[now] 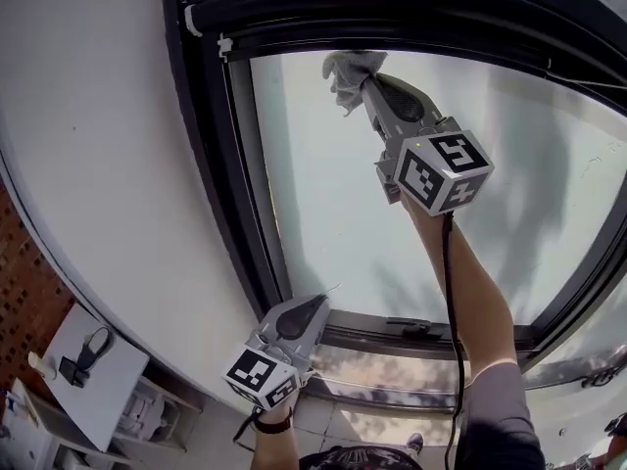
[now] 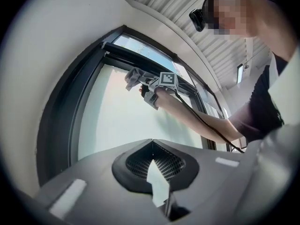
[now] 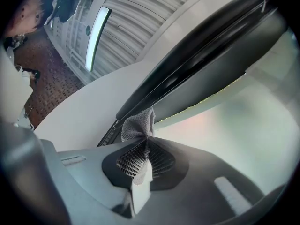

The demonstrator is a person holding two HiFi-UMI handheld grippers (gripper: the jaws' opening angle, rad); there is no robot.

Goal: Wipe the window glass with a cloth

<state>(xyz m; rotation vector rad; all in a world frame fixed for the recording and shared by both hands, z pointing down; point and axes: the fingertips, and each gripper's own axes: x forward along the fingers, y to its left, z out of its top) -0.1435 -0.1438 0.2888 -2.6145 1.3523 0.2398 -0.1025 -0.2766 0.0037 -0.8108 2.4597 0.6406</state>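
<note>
The right gripper (image 1: 369,81) is raised to the top edge of the window glass (image 1: 333,194), somewhat in from its upper left corner. Its jaws are closed on a grey cloth (image 1: 350,70). In the right gripper view the woven cloth (image 3: 138,124) is pinched at the seam of the jaws, and its loose end bunches out ahead of the right gripper (image 3: 146,142), just below the dark window frame (image 3: 197,64). The bunched end lies against the frosted pane at that top edge. The person's bare forearm (image 1: 475,292) stretches up across the lower right of the glass, and a black cable (image 1: 451,341) runs along it from the marker cube (image 1: 443,169).

The left gripper (image 1: 321,305) is low, with its tips at the bottom edge of the glass near the lower left corner, by the frame's bottom rail. Whether it touches the rail cannot be told. In the left gripper view its jaws are pressed together with nothing between them, and the left gripper (image 2: 152,146) points up the pane toward the cloth (image 2: 133,78), well apart from it. A dark wristband (image 1: 275,423) shows on the hand that holds it.

A white wall (image 1: 98,164) borders the frame on the left. Below it, at the lower left of the head view, stands a small white table (image 1: 113,399).
</note>
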